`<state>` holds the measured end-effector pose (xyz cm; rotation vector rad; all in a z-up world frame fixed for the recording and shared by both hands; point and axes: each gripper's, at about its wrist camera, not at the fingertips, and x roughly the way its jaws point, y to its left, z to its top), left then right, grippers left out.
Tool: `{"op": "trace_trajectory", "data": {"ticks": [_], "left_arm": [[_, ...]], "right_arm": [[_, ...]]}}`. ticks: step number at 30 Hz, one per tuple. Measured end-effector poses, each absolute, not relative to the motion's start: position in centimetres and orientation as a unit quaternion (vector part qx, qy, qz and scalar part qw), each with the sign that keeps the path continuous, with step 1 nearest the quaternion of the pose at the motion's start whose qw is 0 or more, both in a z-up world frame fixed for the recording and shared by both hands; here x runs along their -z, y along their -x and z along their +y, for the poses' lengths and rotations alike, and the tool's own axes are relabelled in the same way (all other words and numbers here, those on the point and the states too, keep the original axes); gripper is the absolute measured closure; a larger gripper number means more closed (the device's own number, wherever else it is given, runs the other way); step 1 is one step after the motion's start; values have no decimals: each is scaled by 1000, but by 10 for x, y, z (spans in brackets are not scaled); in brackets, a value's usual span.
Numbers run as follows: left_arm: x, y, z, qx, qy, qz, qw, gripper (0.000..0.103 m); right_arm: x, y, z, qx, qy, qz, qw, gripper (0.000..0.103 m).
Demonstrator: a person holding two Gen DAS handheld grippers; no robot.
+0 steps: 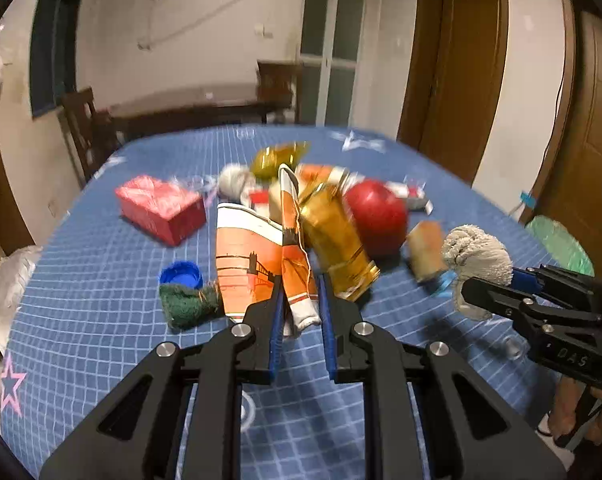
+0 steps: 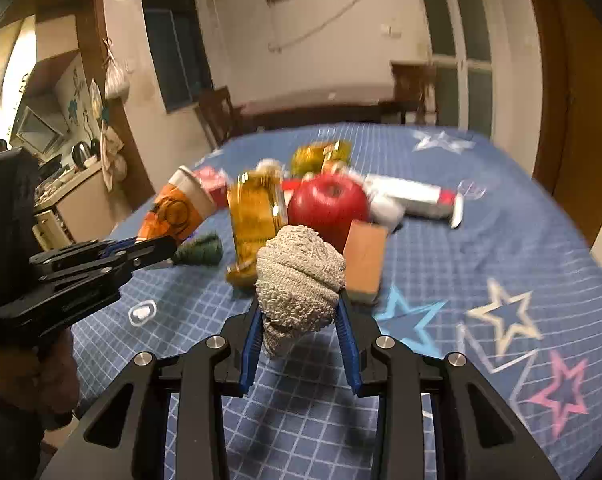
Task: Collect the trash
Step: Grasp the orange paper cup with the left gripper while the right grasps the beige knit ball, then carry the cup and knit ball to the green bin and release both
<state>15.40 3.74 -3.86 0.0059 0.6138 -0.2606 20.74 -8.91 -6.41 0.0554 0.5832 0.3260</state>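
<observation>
My left gripper [image 1: 301, 286] is shut on the torn edge of a crushed orange-and-white paper cup [image 1: 249, 256], which hangs a little above the blue checked tablecloth [image 1: 101, 320]. Seen from the right wrist, the same cup [image 2: 177, 208] sticks up and away from the left gripper [image 2: 165, 250]. My right gripper [image 2: 299, 302] is shut on a beige wad of cloth [image 2: 299, 276], its blue pads pressing both sides. From the left wrist, that wad [image 1: 477, 256] shows at the tip of the right gripper [image 1: 489, 280], on the right.
A pile sits mid-table: a red apple [image 2: 329, 204], a crumpled gold wrapper [image 2: 255, 216], an orange sponge [image 2: 365, 260] and a white-and-red box [image 2: 409, 194]. A red box [image 1: 161, 208], blue cap [image 1: 181, 274] and green scouring pad [image 1: 187, 304] lie to the left. A green bag [image 1: 561, 244] hangs off the table's right edge.
</observation>
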Motion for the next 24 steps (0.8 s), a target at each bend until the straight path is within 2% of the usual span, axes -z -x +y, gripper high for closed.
{"op": "trace_trajectory", "data": {"ticks": [13,24], "left_arm": [[-7,-96,-3,112,8,189,975,88],[-17,-95,-29,132,2,179,975,88]], "right_arm": [[6,-141,-99,-107,12,175,979,68],[-28,-121,-134,-86,7,155,984,68]]}}
